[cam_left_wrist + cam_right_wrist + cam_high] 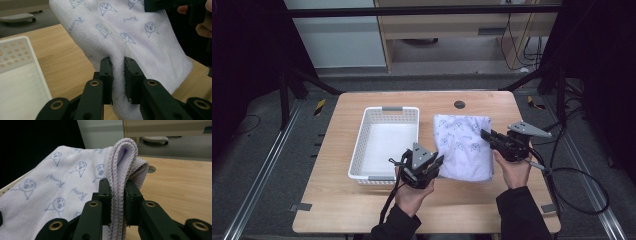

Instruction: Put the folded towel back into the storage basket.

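We've got folded printed towel (463, 146) on desk (337, 200), right of white basket (384, 145). Left gripper (117, 65) pinching its near-left edge, right gripper (117, 185) clamped on right edge.

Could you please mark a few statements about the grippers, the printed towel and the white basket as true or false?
1. The left gripper is clamped on the folded white towel with blue cartoon prints. True.
2. The right gripper is open and clear of the towel. False: its jaws pinch the towel's folded, stitched edge.
3. The towel lies inside the white perforated plastic basket. False: it is beside the basket, to its right, over the light wooden table.
4. The basket holds no towel. True.
5. The basket stands on the floor. False: it stands on the table.
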Motion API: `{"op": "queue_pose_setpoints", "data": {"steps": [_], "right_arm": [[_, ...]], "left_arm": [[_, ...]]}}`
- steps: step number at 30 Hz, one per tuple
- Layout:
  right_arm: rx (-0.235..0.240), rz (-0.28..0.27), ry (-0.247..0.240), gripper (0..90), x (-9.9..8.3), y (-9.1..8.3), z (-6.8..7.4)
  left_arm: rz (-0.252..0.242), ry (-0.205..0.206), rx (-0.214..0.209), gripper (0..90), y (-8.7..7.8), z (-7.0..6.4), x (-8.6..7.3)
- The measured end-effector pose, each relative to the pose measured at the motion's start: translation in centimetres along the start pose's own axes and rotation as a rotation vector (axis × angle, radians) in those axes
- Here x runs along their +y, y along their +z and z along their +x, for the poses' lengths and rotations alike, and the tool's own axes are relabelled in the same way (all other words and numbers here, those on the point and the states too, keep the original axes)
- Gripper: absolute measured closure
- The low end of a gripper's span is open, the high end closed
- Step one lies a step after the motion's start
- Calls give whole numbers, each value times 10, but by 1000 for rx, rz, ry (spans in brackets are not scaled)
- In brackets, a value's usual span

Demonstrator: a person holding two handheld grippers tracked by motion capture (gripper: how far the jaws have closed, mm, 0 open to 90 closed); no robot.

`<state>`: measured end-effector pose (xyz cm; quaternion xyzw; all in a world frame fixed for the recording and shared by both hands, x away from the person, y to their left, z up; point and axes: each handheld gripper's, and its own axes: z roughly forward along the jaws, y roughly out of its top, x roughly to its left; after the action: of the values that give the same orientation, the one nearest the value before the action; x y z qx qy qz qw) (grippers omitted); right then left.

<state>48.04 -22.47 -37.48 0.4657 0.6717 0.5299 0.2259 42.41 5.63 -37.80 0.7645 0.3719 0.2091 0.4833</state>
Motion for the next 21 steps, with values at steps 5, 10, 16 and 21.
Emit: {"op": "queue_pose_setpoints", "data": {"steps": [5,10,16,21], "right_arm": [[-3,-12,-13,786,9,2,8],[-2,-21,-27,786,18,6,17],[7,-30,-33,786,25,13,27],[18,-42,-40,786,33,18,37]], "left_arm": [[-18,0,11,766,-9,6,7],[-24,-7,19,766,-18,14,12],[-35,-8,39,766,-28,23,16],[-48,-15,52,766,-38,32,21]]}}
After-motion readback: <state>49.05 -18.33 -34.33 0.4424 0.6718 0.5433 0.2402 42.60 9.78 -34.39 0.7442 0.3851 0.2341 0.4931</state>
